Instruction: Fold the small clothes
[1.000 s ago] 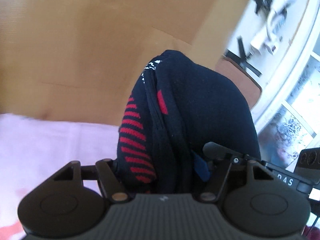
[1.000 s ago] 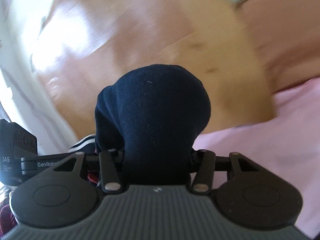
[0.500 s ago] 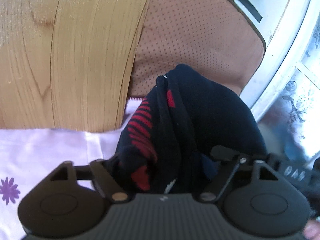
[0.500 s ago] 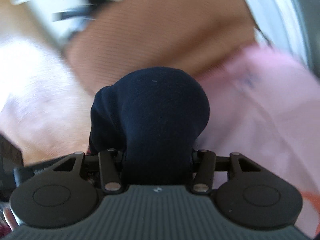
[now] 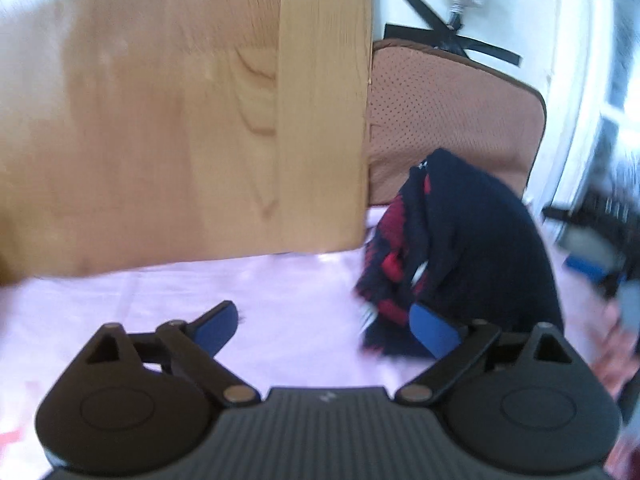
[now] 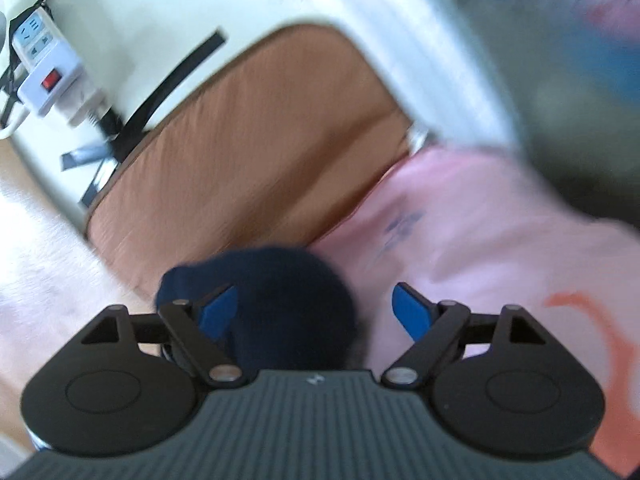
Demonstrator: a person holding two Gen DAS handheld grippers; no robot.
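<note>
Navy-blue knitted garment with red stripes and small white marks (image 5: 464, 248) sits bunched in an upright heap on the pale pink sheet with faint printed flowers (image 5: 280, 292), at the sheet's far edge where it meets the brown perforated cushion (image 5: 448, 116). In the left wrist view the heap leans against the inner side of the left gripper (image 5: 326, 326)'s right-hand blue fingertip (image 5: 434, 334), while the other blue fingertip stands well apart over bare sheet; the jaws are spread wide and grip nothing. Striped folds face the light wooden board (image 5: 180, 120), which stands on the sheet's far edge beside the cushion; the plain navy side faces away from it.

In the right wrist view the same garment shows only as a rounded, plain navy mound (image 6: 280, 300), blurred, lying between the fingers of the right gripper (image 6: 316, 312) and closer to its left-hand blue fingertip (image 6: 218, 312). These jaws too are spread wide; whether that fingertip touches the cloth cannot be told. An orange printed curve (image 6: 580, 308) marks the sheet near its right side. Beyond the cushion a white power strip with a red switch (image 6: 48, 76) lies on the pale floor.
</note>
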